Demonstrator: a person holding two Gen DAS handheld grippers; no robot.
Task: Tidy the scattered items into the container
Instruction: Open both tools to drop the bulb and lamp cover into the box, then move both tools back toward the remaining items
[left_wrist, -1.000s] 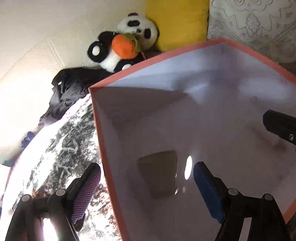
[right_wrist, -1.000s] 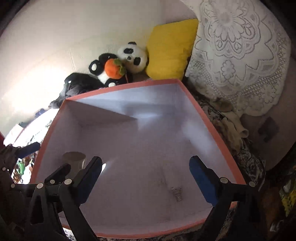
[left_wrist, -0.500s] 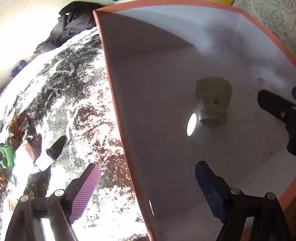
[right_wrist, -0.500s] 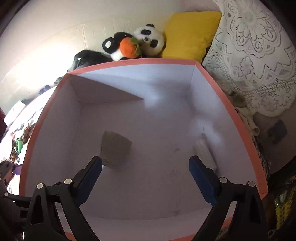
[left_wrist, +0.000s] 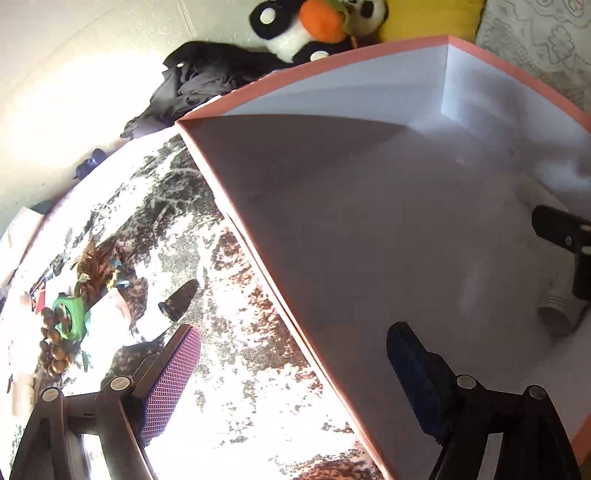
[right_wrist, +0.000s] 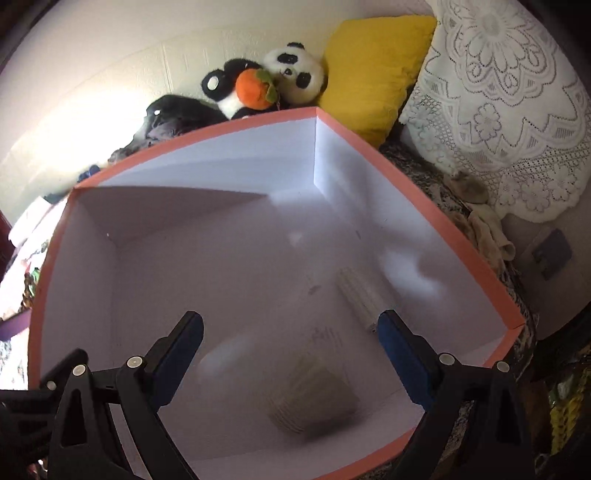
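Right wrist view: right gripper (right_wrist: 290, 341) fingers spread, empty, over the box (right_wrist: 192, 142); a blurred beige jar (right_wrist: 314, 395) lies between them. Left gripper (left_wrist: 293, 356), fingers also apart, straddles the box's wall.

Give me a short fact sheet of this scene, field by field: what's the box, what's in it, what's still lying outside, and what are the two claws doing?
container: box with orange rim, white inside
inside it: blurred beige jar-like item; pale ribbed item by the right wall
still outside: small clutter with a green piece on the patterned cover
left gripper: open, empty, straddling the box's left wall
right gripper: open, empty, over the box
background: panda plush, yellow pillow
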